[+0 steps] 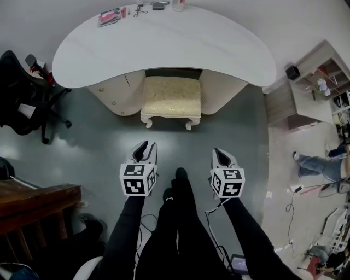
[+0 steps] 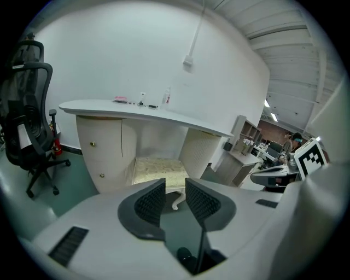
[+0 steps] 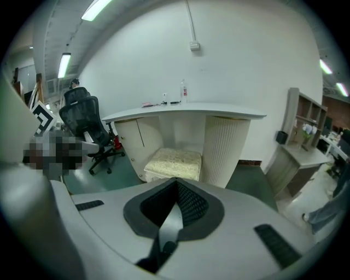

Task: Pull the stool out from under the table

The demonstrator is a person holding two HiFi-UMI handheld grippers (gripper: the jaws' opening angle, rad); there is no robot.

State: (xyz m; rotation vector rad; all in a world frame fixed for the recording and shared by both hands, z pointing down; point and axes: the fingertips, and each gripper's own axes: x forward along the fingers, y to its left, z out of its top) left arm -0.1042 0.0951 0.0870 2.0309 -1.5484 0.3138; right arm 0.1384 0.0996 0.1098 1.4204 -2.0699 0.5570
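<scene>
A cream cushioned stool [image 1: 171, 97] with white curved legs stands half tucked under the curved white table [image 1: 164, 46], its front part sticking out. It also shows in the left gripper view as the stool [image 2: 158, 167] under the table [image 2: 136, 112], and in the right gripper view as the stool [image 3: 174, 161]. My left gripper [image 1: 146, 145] hovers over the floor short of the stool's front; its jaws stand open a little with nothing between them [image 2: 175, 188]. My right gripper [image 1: 219, 152] hangs level with it to the right, shut and empty [image 3: 176, 186].
A black office chair [image 1: 22, 93] stands left of the table. Dark wooden furniture [image 1: 33, 202] sits at the lower left. A shelf unit [image 1: 306, 93] and a person's legs [image 1: 322, 164] are at the right. Cables [image 1: 290, 202] lie on the floor. Small items [image 1: 109, 16] rest on the table's far edge.
</scene>
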